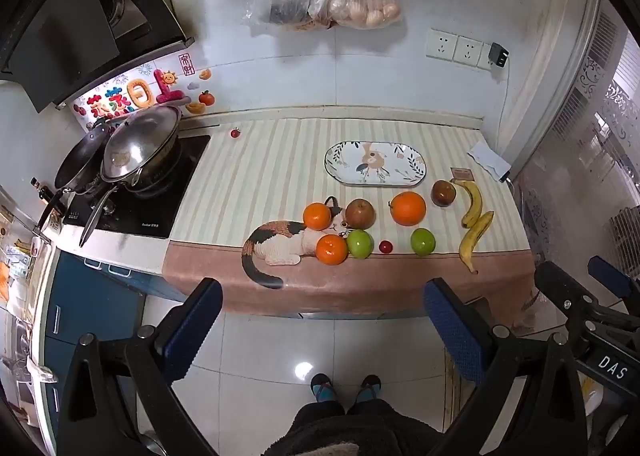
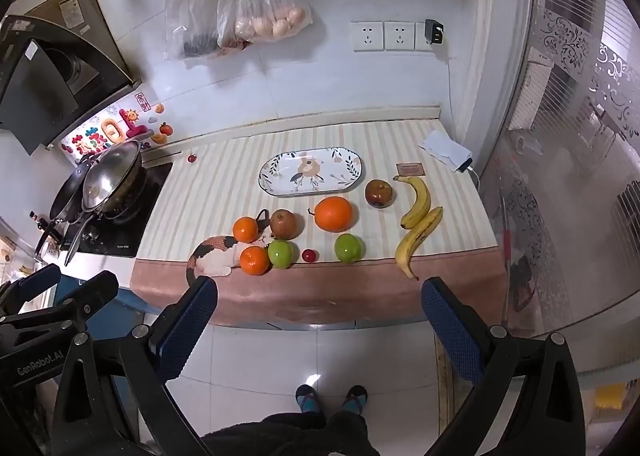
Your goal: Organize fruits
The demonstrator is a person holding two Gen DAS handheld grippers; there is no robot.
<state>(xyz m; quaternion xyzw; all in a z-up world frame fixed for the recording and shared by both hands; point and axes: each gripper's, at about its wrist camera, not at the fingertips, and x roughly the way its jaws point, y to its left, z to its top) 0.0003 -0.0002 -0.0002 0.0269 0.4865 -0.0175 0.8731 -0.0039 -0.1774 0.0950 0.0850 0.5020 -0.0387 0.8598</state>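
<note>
A small tiled kitchen holds a counter under a striped cream cloth with a pink hem (image 1: 360, 288). On it lie loose fruits: the large round orange (image 1: 408, 208), two green apples, smaller oranges and the two yellow bananas (image 2: 418, 224), all in front of the empty oval floral ceramic plate (image 1: 375, 163). The left gripper (image 1: 323, 330) and right gripper (image 2: 319, 326) hang released over the floor, grasping nothing. Sorting seems not yet begun; next likely calls for reaching to one fruit.
</note>
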